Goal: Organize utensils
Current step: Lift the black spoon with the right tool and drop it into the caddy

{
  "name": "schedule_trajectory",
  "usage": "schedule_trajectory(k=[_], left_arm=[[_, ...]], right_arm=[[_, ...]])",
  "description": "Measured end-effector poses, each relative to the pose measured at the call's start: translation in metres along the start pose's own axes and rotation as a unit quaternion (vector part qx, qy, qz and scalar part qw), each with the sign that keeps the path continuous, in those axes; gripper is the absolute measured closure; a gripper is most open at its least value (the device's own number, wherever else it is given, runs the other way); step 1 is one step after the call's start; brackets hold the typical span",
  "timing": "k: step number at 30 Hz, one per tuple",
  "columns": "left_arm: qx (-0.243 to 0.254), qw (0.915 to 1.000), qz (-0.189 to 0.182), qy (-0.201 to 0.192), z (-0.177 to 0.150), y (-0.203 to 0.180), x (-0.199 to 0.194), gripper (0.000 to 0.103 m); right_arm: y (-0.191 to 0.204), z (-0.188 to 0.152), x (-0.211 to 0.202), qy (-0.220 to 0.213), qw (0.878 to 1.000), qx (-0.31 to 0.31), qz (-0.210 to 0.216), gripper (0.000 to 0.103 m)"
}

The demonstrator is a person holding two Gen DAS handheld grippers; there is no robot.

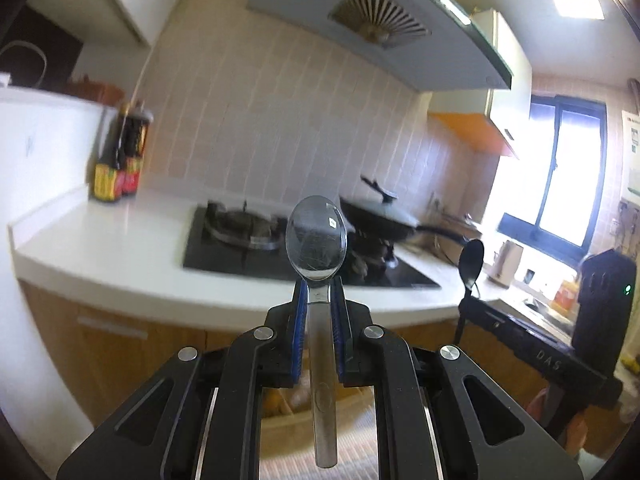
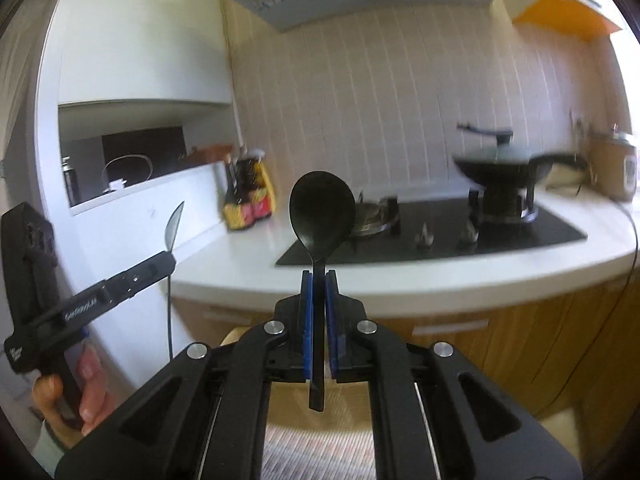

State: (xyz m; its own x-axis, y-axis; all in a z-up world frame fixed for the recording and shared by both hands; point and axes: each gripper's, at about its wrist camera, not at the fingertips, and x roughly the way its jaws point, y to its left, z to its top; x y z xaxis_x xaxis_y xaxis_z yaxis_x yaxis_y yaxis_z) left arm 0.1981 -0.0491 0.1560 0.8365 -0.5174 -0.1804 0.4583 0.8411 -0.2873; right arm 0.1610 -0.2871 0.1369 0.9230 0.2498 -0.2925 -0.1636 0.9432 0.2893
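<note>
Steel spoon (image 1: pixel 316 240) and black spoon (image 2: pixel 322 208) held before hob (image 2: pixel 432 236).

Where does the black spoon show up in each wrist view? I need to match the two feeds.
Left wrist view: the black spoon is at the right, bowl up, held in the right tool, in front of the window.
Right wrist view: it stands dead centre, bowl up, handle clamped between the blue pads.
Shared landmark: the lidded black wok on the hob, right of the spoon in the right view.
</note>
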Motion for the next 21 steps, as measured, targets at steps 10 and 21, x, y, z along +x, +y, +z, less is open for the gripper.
schedule_trajectory(k=[10, 21], left_arm=[[0.015, 0.9981, 0.037, -0.048, -0.017, 0.015, 0.040, 0.093], [0.042, 0.9945, 0.081, -0.050, -0.042, 0.027, 0.062, 0.093]], right_arm=[[-0.002, -0.010, 0.047, -0.035, 0.998, -0.036, -0.025, 0.098], [-0.009, -0.040, 0.081, -0.018, 0.998, -0.040, -0.040, 0.098]])
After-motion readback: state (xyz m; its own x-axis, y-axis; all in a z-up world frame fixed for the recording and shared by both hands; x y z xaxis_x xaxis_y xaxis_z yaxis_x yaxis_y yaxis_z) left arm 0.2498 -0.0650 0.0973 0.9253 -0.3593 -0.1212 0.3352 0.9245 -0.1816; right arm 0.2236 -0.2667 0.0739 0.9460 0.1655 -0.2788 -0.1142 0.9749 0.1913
